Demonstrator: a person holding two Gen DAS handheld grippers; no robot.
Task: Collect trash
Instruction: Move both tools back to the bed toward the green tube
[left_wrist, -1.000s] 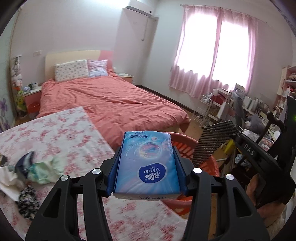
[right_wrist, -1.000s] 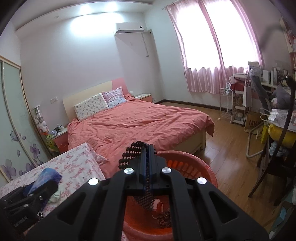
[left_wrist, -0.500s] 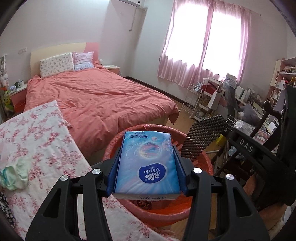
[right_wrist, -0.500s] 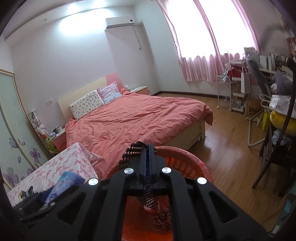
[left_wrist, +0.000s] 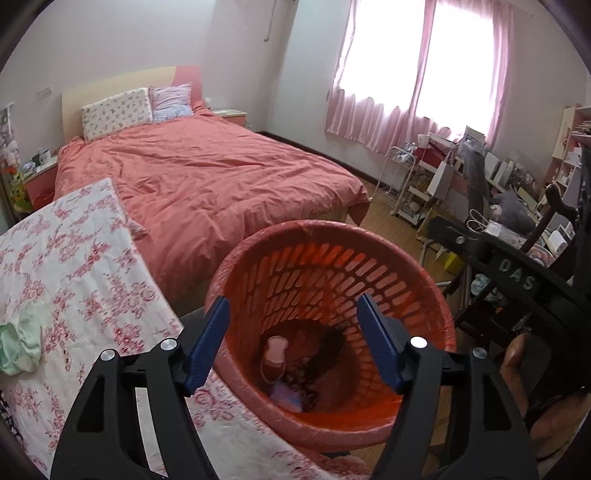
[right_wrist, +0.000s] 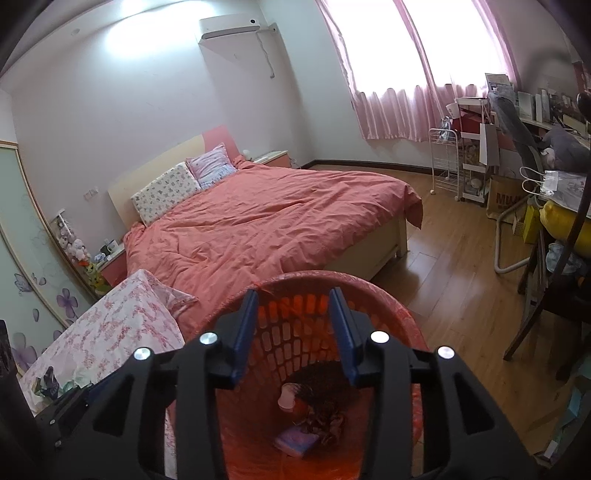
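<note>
Pink curtains filter daylight into a bedroom where a bed (left_wrist: 207, 177) under a salmon quilt fills the middle of the floor, beside a surface draped in a white cloth with red flowers (left_wrist: 74, 266). At the foot of that cloth stands the red basket (left_wrist: 332, 243), a round plastic bin with slotted walls, lined with clear film. At its bottom lie a blue-and-lilac tissue pack (right_wrist: 295, 441), a pale pink cup-like piece (right_wrist: 287, 395) and a dark, crumpled heap of scraps (right_wrist: 325, 410).

Both tools hang over the basket's mouth. The left hand-held gripper (left_wrist: 291, 339) stands wide, its blue pads spread well apart with nothing between them; its jaws have just been opening. The right hand-held gripper (right_wrist: 293, 328) stands partly spread, also empty, its jaws likewise having just opened. From the left camera, the right tool's black body marked "DAS" shows at the edge, with part of a hand (left_wrist: 532, 406) behind it.
</note>
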